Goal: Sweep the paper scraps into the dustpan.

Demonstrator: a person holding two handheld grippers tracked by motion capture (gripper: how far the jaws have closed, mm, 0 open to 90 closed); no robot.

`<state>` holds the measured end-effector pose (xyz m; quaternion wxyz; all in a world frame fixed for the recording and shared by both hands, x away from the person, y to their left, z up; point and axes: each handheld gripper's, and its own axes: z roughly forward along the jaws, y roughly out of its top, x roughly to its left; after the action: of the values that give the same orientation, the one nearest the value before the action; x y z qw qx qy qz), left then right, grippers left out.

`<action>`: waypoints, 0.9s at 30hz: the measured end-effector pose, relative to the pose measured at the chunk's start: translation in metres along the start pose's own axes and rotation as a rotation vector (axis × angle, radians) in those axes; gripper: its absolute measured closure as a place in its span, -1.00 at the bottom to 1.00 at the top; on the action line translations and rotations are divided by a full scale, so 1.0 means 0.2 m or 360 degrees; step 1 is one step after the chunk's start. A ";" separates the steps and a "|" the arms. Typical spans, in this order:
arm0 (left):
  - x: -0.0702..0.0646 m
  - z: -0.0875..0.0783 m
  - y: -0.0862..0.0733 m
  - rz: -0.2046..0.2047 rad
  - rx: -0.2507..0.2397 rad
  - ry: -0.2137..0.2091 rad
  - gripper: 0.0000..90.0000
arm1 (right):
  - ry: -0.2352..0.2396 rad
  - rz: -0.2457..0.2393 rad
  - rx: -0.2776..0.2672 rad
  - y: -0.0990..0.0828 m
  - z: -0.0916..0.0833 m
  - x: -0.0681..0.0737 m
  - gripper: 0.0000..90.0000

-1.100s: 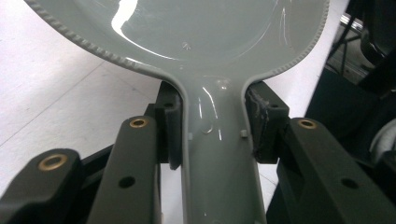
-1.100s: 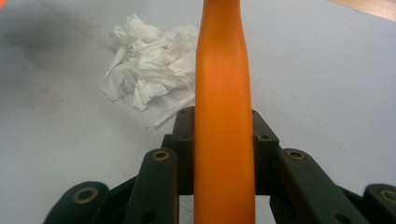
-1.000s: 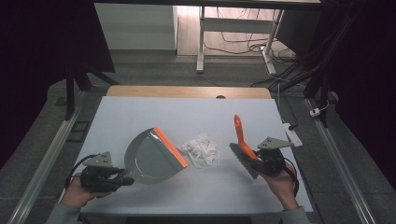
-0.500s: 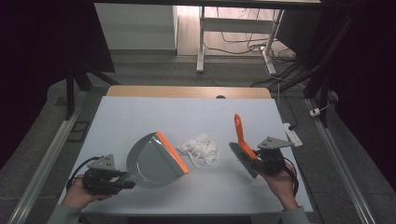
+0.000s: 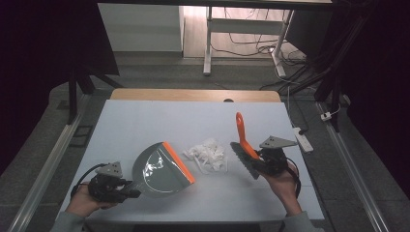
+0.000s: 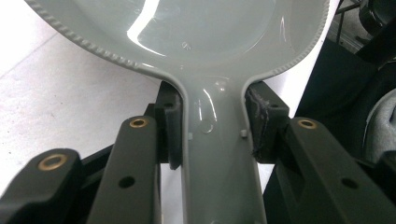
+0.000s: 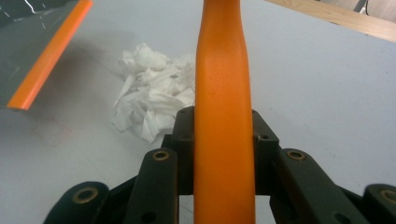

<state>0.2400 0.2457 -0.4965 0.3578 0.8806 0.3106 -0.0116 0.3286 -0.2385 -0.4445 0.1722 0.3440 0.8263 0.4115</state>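
The grey dustpan (image 5: 159, 169) is pinched at its handle between the fingers (image 6: 170, 126) of the left gripper (image 5: 126, 189), its orange lip turned toward the crumpled tissue (image 5: 208, 153) on the worktop (image 5: 145, 121). The orange brush (image 5: 243, 145) handle is clamped between the right gripper's (image 5: 258, 162) fingers (image 7: 184, 135), with its bristles just beside the tissue.

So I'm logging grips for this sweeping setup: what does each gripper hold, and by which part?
The left gripper clamps the grey dustpan by its handle. The right gripper clamps the brush by its orange handle.
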 end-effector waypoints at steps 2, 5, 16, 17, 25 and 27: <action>0.01 0.00 0.00 -0.0006 0.0002 -0.0008 0.37 | -0.0004 0.0004 0.0001 0.01 0.01 0.00 0.56; 0.01 0.01 -0.01 -0.0017 0.0005 -0.0017 0.37 | -0.0020 0.0007 0.0012 0.03 0.04 0.00 0.56; 0.02 0.06 0.01 -0.0013 0.0047 -0.0028 0.37 | -0.0032 0.0031 0.0039 0.07 0.10 -0.03 0.56; 0.03 0.06 0.01 -0.0010 0.0053 -0.0032 0.37 | -0.0037 0.0026 0.0049 0.07 0.11 -0.03 0.56; 0.08 0.10 0.04 -0.0017 0.0078 -0.0051 0.37 | -0.0076 0.0091 0.0073 0.12 0.22 -0.06 0.56; 0.08 0.10 0.04 -0.0012 0.0083 -0.0054 0.37 | -0.0088 0.0101 0.0082 0.13 0.25 -0.07 0.56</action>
<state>0.2617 0.2380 -0.5111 0.3398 0.8881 0.3074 -0.0359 0.3787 -0.2090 -0.4536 0.1729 0.3856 0.8202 0.3855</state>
